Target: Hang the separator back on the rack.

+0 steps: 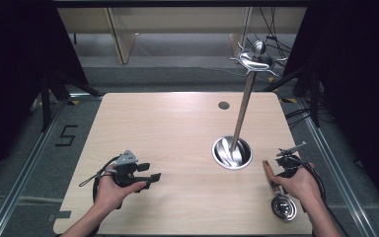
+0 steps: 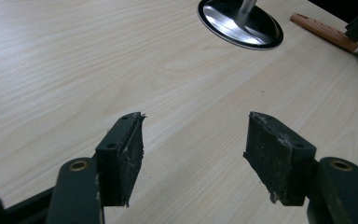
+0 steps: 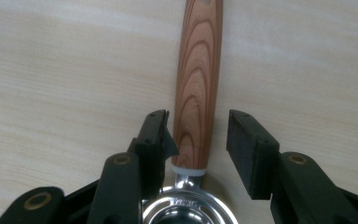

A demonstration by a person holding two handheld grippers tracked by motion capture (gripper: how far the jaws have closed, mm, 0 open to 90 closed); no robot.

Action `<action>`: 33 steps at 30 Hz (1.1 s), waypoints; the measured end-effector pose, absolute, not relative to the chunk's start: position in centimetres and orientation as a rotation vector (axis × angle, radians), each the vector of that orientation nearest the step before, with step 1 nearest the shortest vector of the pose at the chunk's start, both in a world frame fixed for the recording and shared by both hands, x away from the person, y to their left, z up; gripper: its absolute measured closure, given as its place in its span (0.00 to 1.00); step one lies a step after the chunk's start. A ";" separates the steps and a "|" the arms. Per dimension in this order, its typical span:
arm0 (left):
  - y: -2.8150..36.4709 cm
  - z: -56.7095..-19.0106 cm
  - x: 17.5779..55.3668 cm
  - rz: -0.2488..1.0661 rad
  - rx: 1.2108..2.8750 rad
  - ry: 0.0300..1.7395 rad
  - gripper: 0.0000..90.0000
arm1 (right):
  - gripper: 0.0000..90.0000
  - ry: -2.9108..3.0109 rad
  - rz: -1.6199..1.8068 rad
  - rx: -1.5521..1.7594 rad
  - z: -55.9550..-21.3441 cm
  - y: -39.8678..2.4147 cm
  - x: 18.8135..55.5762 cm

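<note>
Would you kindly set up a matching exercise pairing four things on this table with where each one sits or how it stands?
Things:
1. left gripper
2. right gripper
3. wooden handle
4. steel stand

States:
A. lies flat between open jaws
B. open over bare table
C. upright on a round base
D. jaws either side of the handle, a gap showing on one side

Pairs: 1-B, 2-D, 3-A, 4-C

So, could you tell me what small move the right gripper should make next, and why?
Probably close the right gripper on the wooden handle: the handle lies flat on the table between open jaws, with a gap at the right pad.
</note>
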State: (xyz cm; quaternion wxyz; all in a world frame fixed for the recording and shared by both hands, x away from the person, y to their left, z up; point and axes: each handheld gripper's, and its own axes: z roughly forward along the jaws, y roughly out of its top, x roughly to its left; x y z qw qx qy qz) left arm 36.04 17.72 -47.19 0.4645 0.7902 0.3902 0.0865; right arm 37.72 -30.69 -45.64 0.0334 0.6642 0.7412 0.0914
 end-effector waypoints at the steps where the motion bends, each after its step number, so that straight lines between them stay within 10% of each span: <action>1: 17.6 -47.3 36.1 0.210 1.929 0.959 0.40 | 0.65 2.290 0.282 2.041 -45.8 -30.7 37.7; 33: 17.4 -47.4 36.1 0.205 1.941 0.961 0.40 | 0.77 2.413 0.182 2.033 -46.9 -30.2 38.1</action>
